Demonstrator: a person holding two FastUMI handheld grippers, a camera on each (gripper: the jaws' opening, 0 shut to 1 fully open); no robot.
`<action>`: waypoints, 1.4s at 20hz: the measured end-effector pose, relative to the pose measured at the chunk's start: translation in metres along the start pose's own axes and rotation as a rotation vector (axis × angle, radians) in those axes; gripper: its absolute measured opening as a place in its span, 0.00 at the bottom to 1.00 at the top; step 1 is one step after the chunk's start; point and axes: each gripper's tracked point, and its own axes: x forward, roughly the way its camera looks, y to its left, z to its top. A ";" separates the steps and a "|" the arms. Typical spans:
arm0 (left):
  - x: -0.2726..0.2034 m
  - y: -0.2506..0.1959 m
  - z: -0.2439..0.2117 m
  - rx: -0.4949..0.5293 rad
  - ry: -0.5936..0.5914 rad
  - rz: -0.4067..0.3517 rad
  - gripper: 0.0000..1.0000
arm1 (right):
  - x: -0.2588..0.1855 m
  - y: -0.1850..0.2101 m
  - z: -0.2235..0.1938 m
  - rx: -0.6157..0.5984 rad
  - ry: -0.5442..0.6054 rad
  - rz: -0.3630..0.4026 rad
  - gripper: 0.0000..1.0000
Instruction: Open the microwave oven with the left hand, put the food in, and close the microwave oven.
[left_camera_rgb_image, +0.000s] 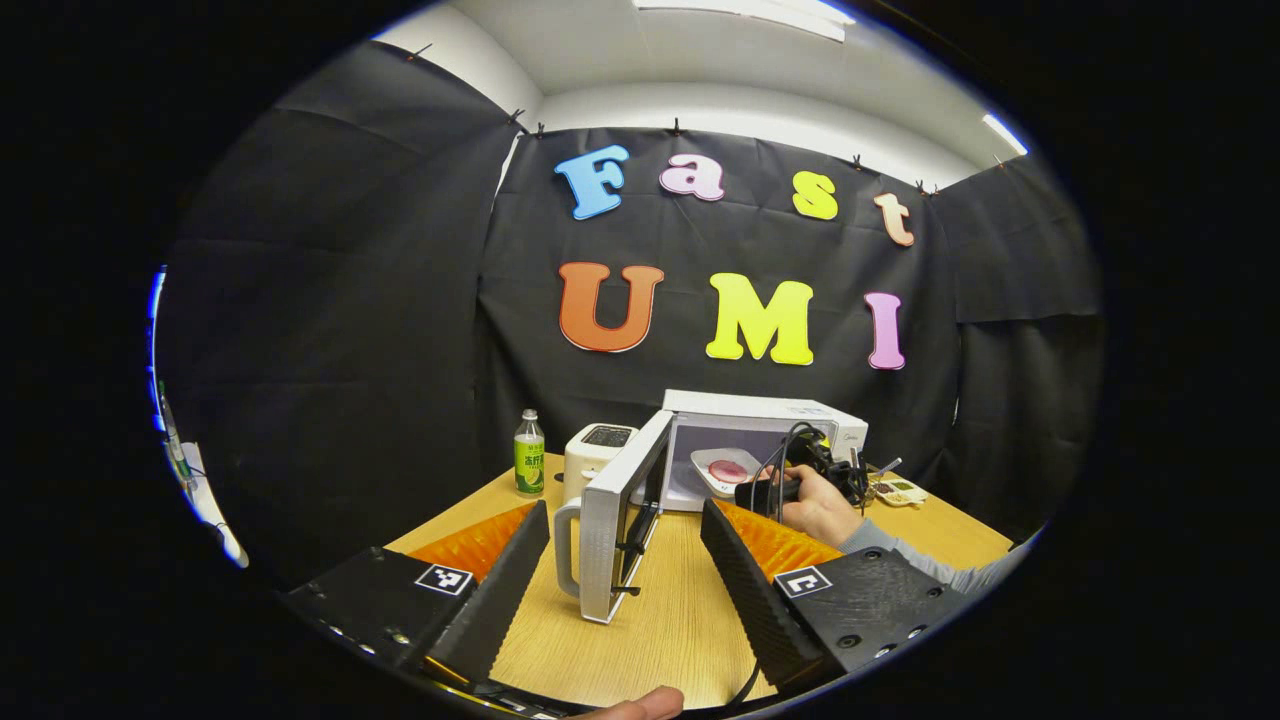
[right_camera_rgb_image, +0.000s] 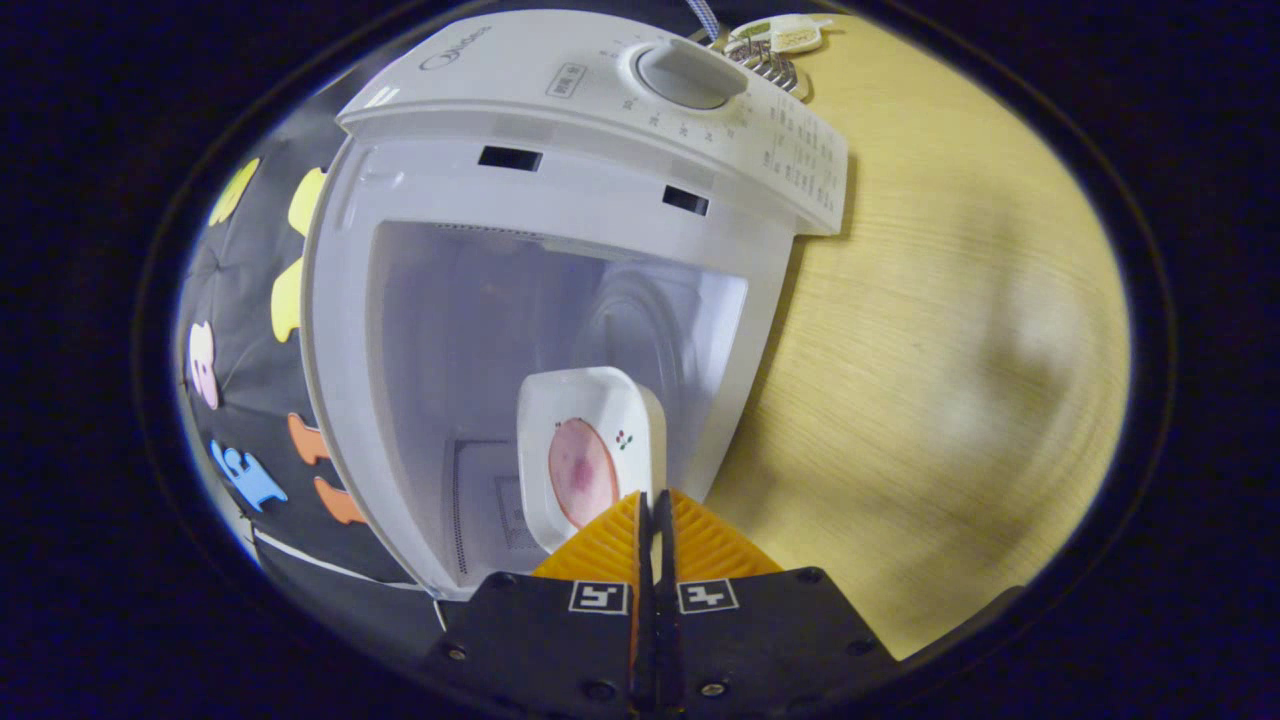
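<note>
Holding a white dish of pink food (right_camera_rgb_image: 590, 465) by its rim, the right tongs (right_camera_rgb_image: 652, 520) are pinched tight, lower centre, inside the open microwave (right_camera_rgb_image: 560, 250). Left tongs (left_camera_rgb_image: 625, 560) gape wide, holding nothing, before the open door (left_camera_rgb_image: 625, 515). Releasing early could tip the dish. Whether it touches the microwave's floor is unclear.

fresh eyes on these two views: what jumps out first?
The white microwave at the far side of the wooden table, its door swung wide open. Next, the white dish of pink food, pinched by its rim in the right gripper and reaching into the cavity. The left gripper hangs open on the near side of the door.
</note>
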 end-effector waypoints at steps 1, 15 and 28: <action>0.000 0.002 0.000 -0.002 -0.006 0.004 0.93 | 0.007 0.000 0.004 -0.004 -0.020 0.001 0.05; 0.010 0.007 -0.023 -0.001 0.014 0.004 0.93 | 0.053 0.011 0.047 -0.101 -0.198 0.080 0.12; -0.002 0.015 -0.028 -0.011 0.016 0.035 0.94 | 0.011 0.008 0.077 -0.586 -0.320 0.063 0.90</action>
